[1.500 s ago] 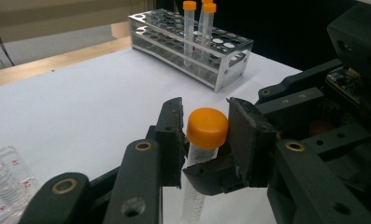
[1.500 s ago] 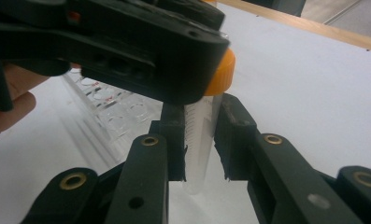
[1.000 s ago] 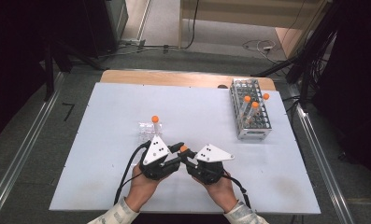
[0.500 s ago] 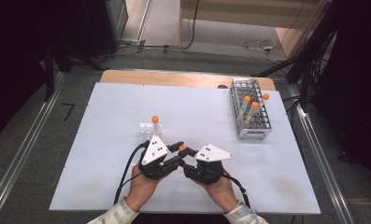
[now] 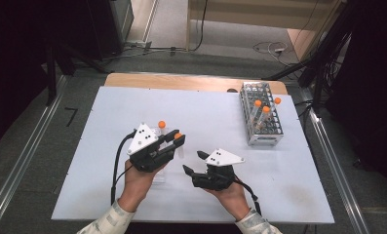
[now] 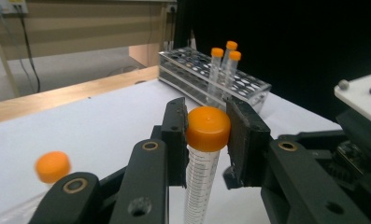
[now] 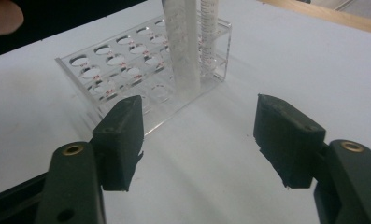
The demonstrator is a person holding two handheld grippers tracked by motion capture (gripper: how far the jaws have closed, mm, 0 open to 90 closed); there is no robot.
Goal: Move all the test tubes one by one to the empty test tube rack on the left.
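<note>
- Since a second ago, the left gripper (image 5: 174, 141) has been lifting away from the right gripper (image 5: 193, 163), which has just been spreading its jaws, nothing between them.
- Right gripper is sitting nearest the person, low on the white table (image 5: 215, 117), jaws standing wide apart and empty.
- Left gripper is pinching the orange-capped clear plastic tube (image 6: 206, 140) right at its cap, tube hanging upright between the pads, off the table.
- Just beyond it, a clear acrylic rack (image 7: 146, 79) is lying on the table with a second orange-capped tube (image 5: 161, 125) standing in it.
- Far right corner, a grey perforated tube rack (image 5: 261, 114) is holding three more orange-capped tubes (image 5: 265, 110), well apart from both hands.
</note>
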